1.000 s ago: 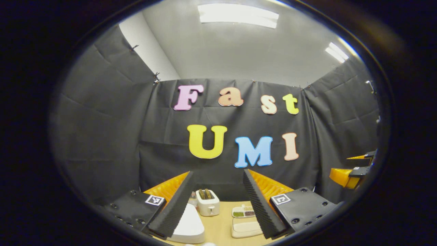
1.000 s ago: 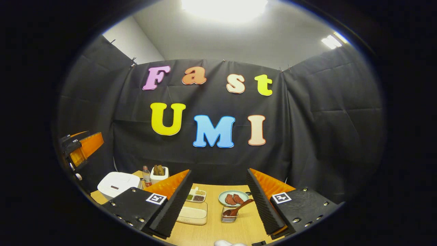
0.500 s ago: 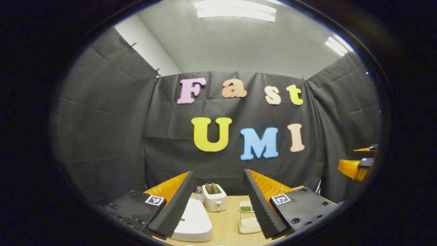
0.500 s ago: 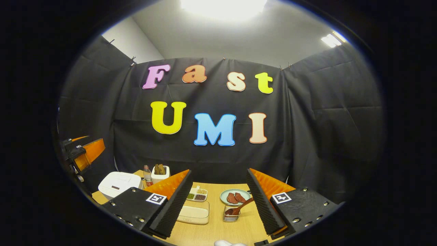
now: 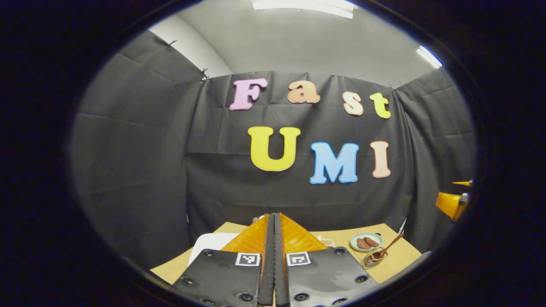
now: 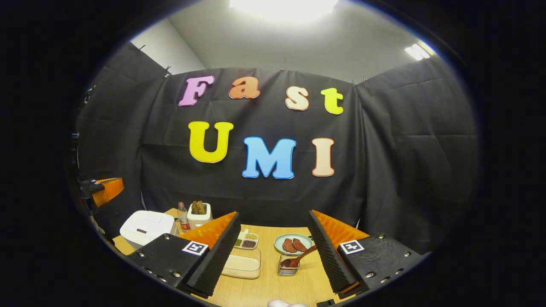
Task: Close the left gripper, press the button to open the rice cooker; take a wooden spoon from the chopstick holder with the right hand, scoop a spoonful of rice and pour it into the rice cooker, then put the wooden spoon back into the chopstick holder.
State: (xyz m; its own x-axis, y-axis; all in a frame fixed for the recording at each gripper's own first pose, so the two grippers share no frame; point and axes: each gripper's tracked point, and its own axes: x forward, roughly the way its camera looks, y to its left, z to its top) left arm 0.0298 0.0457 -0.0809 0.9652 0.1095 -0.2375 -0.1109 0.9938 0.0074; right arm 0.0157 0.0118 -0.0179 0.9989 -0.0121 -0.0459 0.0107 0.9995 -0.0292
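Left tool (image 5: 274, 256) is pointing forward with its pads pressed flat together, gripping nothing. The white rice cooker (image 5: 211, 246) is sitting just beyond and left of it on the desk (image 5: 332, 236), lid down. Right tool (image 6: 273, 251) is hanging wide apart and empty; the wooden spoon (image 6: 298, 259) is leaning in the chopstick holder (image 6: 286, 269) straight ahead, handle tilting right.

**Hidden and cut-off parts**

In the left gripper view, the left tongs (image 5: 274, 256) cover most of the white rice cooker (image 5: 211, 245). In the right gripper view, the right tongs' left finger (image 6: 215, 251) hides part of the clear rice container (image 6: 243, 265). The other tongs (image 6: 102, 192) are cut off at the edge.
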